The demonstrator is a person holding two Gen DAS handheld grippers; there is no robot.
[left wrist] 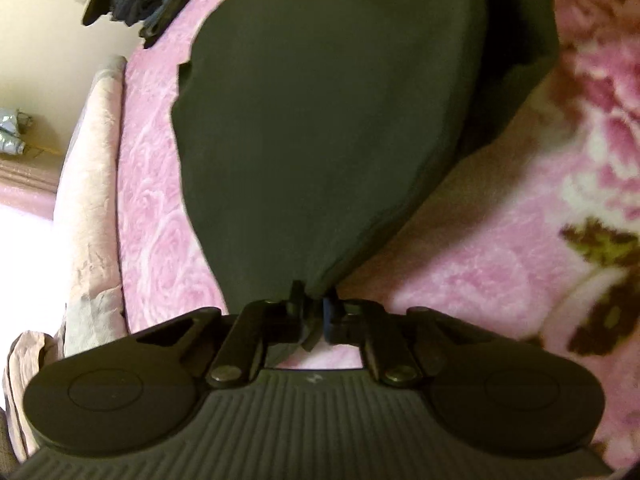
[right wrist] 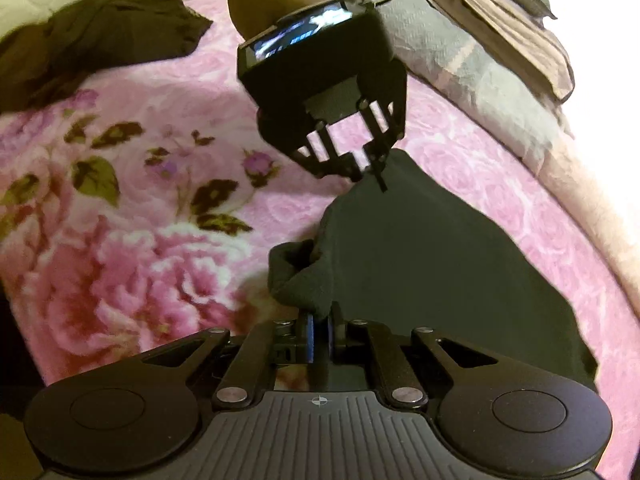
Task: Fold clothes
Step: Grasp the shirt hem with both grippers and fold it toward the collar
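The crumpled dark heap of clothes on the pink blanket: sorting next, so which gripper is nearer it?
Left. The left gripper pinches the flat dark garment's far corner, closer to the heap; the right gripper holds the near edge.

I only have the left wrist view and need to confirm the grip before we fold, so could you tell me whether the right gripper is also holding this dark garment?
Observer: Yes. The right gripper is shut on a bunched corner of the dark garment.
Operator: Thank you. How does my left gripper look from there?
Observer: The left gripper pinches the far corner of the same garment, lifting that corner slightly off the pink blanket.
Operator: Is anything else lying near the far side?
Observer: A second dark piece of clothing lies crumpled on the blanket, apart from the held garment.
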